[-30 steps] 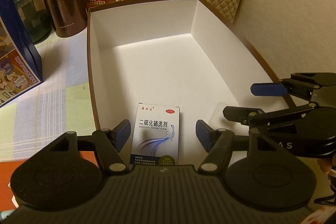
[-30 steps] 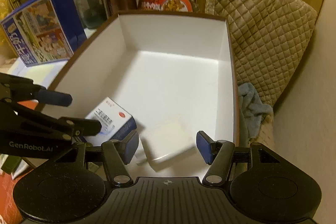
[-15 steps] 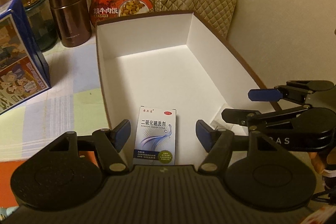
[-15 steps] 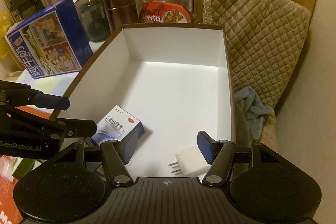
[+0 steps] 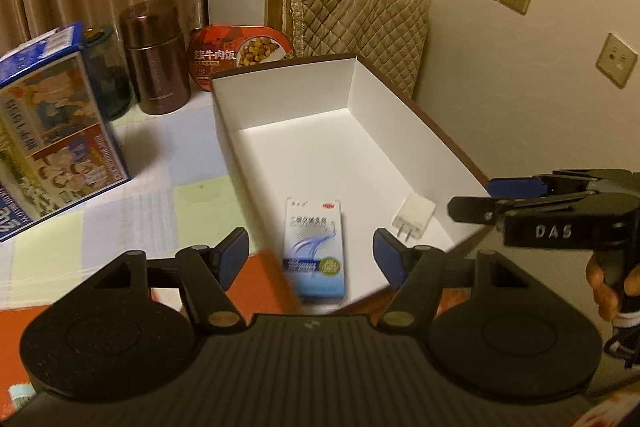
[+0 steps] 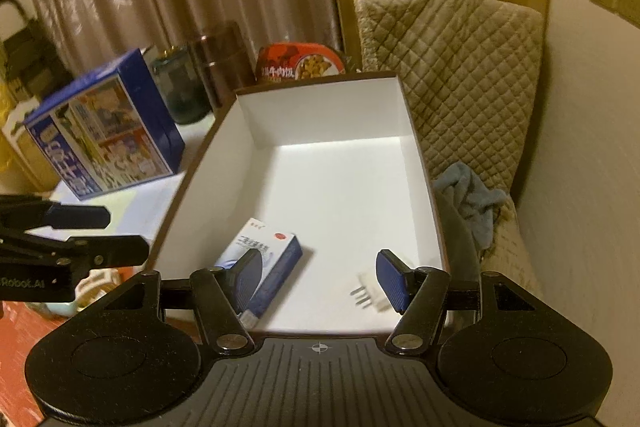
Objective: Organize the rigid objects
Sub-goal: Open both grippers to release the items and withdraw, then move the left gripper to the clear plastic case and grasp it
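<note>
You are holding both grippers above the near end of the white box (image 5: 404, 131), which is sitting on the checked tablecloth (image 5: 132, 211), and neither one is gripping anything. Your left gripper (image 5: 311, 254) is hanging with its blue pads spread wide and nothing pressed between them; the medicine carton (image 5: 315, 254) is lying flat on the box floor below that gap, just inside the near wall, toward the box's left side. Your right gripper (image 6: 318, 279) is also standing released, its jaws parted and empty, and the white plug adapter (image 5: 413, 218) is lying on the box floor in the near right corner, prongs pointing toward the near wall, apart from the carton. In the right wrist view the adapter is partly hidden behind one blue pad (image 6: 392, 281). The rest of the box floor is showing bare white. Outside the box, the blue picture box (image 5: 52, 143) is standing to its left, the brown flask (image 5: 156, 57) and the red meal tub (image 5: 240, 53) are standing beyond its far left corner, and the quilted cover (image 6: 452, 79) is draping behind its far right side, with a blue cloth (image 6: 466, 195) bunched beside the right wall.
</note>
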The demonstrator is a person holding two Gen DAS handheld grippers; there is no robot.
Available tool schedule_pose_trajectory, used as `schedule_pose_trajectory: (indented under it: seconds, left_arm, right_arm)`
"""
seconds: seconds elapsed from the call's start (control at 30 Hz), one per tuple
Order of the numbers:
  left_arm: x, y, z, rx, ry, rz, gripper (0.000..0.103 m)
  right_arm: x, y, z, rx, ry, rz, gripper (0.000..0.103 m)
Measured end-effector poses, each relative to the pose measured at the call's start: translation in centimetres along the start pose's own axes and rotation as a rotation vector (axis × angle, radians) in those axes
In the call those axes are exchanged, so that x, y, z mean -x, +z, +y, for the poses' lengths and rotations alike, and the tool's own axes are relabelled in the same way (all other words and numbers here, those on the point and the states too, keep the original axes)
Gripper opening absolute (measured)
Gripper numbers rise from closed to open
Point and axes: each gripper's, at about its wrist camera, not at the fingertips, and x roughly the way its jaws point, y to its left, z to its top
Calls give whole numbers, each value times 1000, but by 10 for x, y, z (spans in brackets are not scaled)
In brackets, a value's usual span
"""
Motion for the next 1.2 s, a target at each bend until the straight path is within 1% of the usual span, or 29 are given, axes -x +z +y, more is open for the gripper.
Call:
schedule_pose_trajectory:
  seconds: [0.17, 0.3, 0.57, 0.8, 1.2]
  left_arm:
    - [34, -25, 20, -7, 7, -18, 65]
    - [56, -43, 36, 3, 10, -18, 65]
    - [88, -77, 64, 35, 25, -21, 65]
    - [106, -106, 88, 90, 68, -3, 66]
    - [123, -158, 124, 173, 153, 55, 68]
  right_arm:
    - [23, -16, 17, -62, 8, -15, 64]
    - [36, -30, 35, -68, 5, -15, 66]
    - [49, -53, 68, -71, 40, -17, 66]
    - [46, -72, 94, -51, 87, 17, 66]
    - [13, -107, 142, 3, 152, 147, 66]
